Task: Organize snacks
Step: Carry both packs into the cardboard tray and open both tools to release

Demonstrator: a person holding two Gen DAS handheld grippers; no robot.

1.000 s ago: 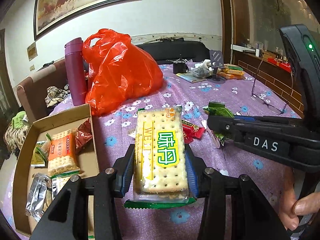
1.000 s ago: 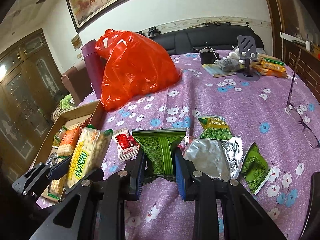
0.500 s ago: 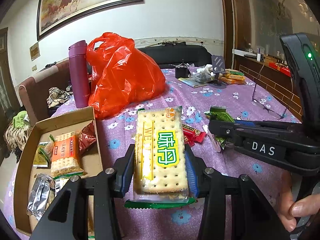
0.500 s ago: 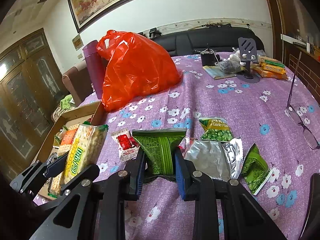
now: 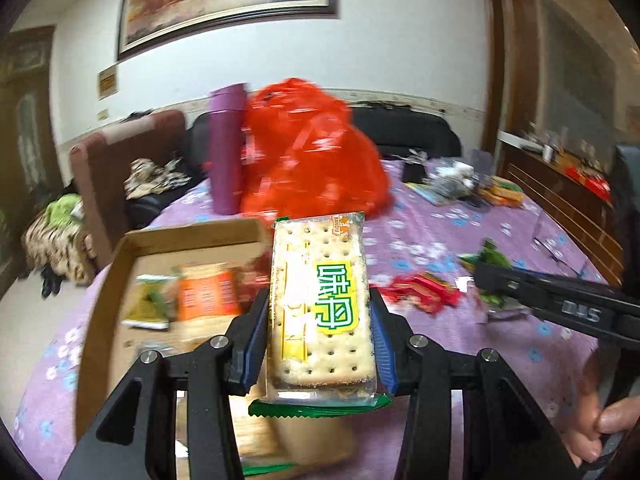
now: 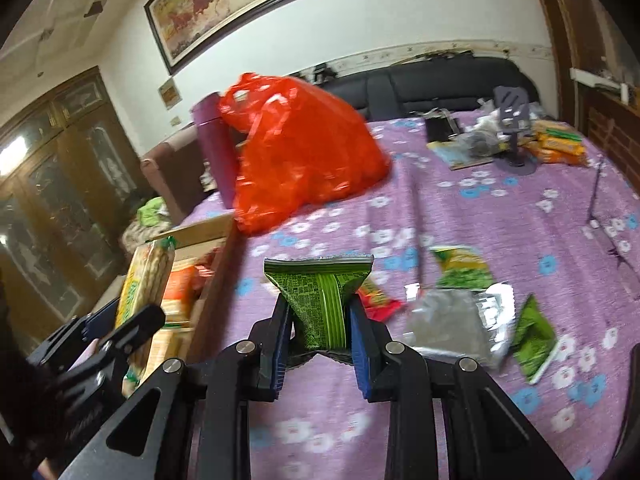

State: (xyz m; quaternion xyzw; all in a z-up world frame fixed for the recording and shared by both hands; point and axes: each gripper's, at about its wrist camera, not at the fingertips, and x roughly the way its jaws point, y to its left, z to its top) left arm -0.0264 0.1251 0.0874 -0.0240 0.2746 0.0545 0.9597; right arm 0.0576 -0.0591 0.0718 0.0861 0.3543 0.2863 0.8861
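Observation:
My left gripper [image 5: 318, 344] is shut on a clear cracker pack [image 5: 320, 300] with a yellow and green label, held above the near end of a cardboard box [image 5: 120, 252]. The box holds an orange cracker pack [image 5: 206, 294] and a green packet [image 5: 150, 300]. My right gripper [image 6: 320, 340] is shut on a green snack packet [image 6: 318, 296], held above the purple cloth to the right of the box [image 6: 208, 232]. The left gripper and its cracker pack [image 6: 146, 280] show at the left of the right wrist view.
A red plastic bag [image 6: 296, 164] and a purple flask [image 5: 226, 148] stand behind the box. Loose packets lie on the flowered cloth: red [image 5: 420, 286], silver [image 6: 460, 324], green [image 6: 534, 340] and garlic peas [image 6: 460, 268]. Glasses [image 6: 604, 216] lie right. Clutter [image 6: 516, 136] sits far back.
Both grippers have swung left. The cracker pack now hangs over the box, and the green packet has lifted off the cloth and moved toward the box.

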